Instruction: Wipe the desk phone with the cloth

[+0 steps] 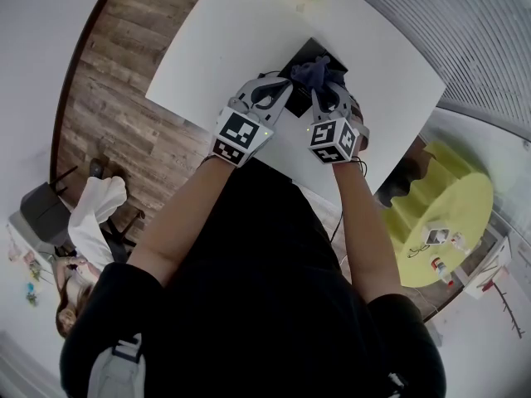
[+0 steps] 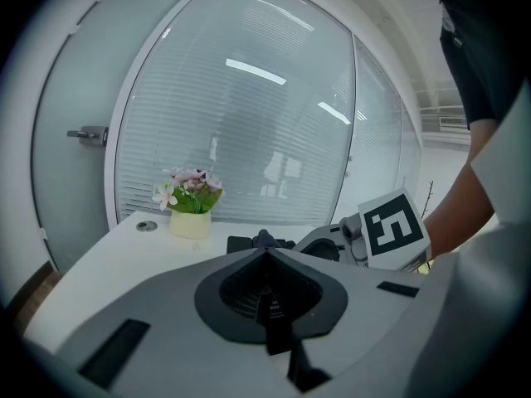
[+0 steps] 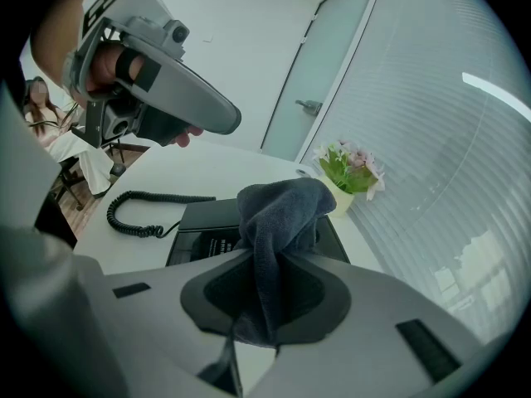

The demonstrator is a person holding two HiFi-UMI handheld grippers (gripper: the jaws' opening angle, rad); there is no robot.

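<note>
The black desk phone (image 1: 309, 56) sits on the white table (image 1: 207, 65); its body (image 3: 206, 226) shows under my right gripper, with the coiled cord (image 3: 137, 214) lying to its left. The dark grey cloth (image 3: 278, 210) stands bunched up from my right gripper (image 3: 265, 259), which is shut on it just above the phone. In the head view the cloth (image 1: 314, 73) covers the phone's near part. My left gripper (image 1: 282, 89) hovers beside it, to the left, jaws shut (image 2: 265, 254) with nothing between them. From there a sliver of the phone (image 2: 241, 244) shows ahead.
A small pot of flowers (image 3: 348, 172) stands at the table's far edge by the frosted glass wall. The table's near edge (image 1: 282, 168) is against the person's body. The right gripper's marker cube (image 2: 394, 226) is close on the left gripper's right.
</note>
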